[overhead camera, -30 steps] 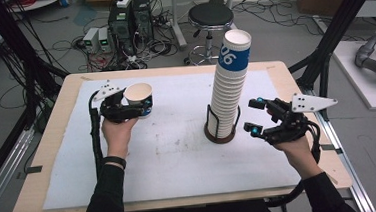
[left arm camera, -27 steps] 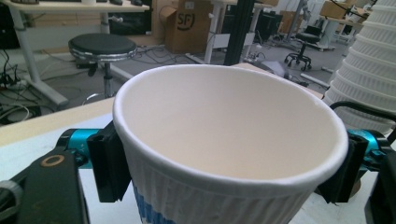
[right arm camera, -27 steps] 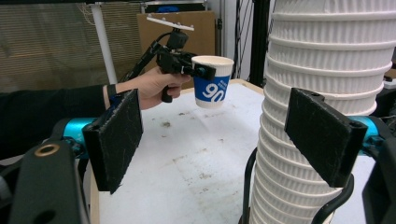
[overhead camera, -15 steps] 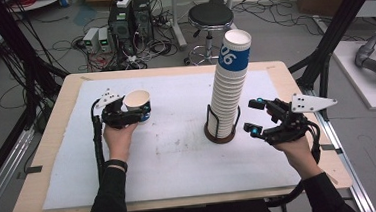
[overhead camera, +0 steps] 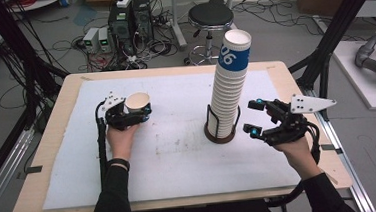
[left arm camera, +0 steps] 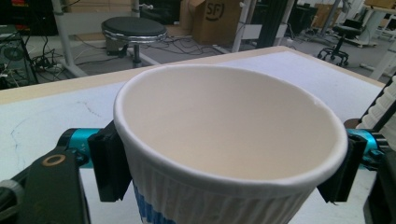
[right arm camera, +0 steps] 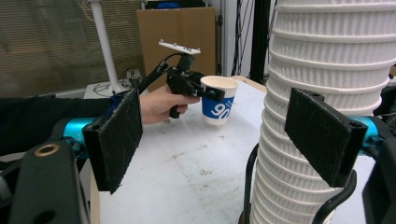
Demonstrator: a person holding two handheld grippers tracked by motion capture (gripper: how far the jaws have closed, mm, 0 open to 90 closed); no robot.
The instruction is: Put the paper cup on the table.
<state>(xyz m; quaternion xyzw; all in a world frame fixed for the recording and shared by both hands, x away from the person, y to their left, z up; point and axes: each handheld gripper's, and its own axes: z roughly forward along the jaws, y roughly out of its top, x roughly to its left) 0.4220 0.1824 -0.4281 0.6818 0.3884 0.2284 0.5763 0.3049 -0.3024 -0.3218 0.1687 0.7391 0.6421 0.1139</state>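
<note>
L gripper [overhead camera: 135, 111]: jaws pinching a paper cup [overhead camera: 137, 103] on both sides just under the rim, pads flat on the ribbed wall, seen close in the left gripper view [left arm camera: 224, 154]. Cup upright, mouth up, empty, white w/ blue print low on the side. In the right gripper view the same cup [right arm camera: 219, 106] hangs close over the desk, base near the surface; contact w/ the desk not clear. Sits on the L half of the white mat [overhead camera: 179, 151], well apart from the stack.

R gripper [overhead camera: 255, 116]: jaws spread, nothing between the pads. In the right gripper view one pad [right arm camera: 116, 135] stands over bare mat, the other overlaps the stack's edge in front; touching or not, can't tell. Gripper just beside the cup stack [overhead camera: 227, 90], on its R side, near the lower part.

Stack: tall column of nested ribbed cups, upright w/ slight lean, top cup blue-banded, standing in a dark wire holder [overhead camera: 221, 132] right of desk centre.

Further out: wooden desk [overhead camera: 52, 130] under the mat, black stool [overhead camera: 211, 16] and PC towers [overhead camera: 129, 15] on the floor behind.
</note>
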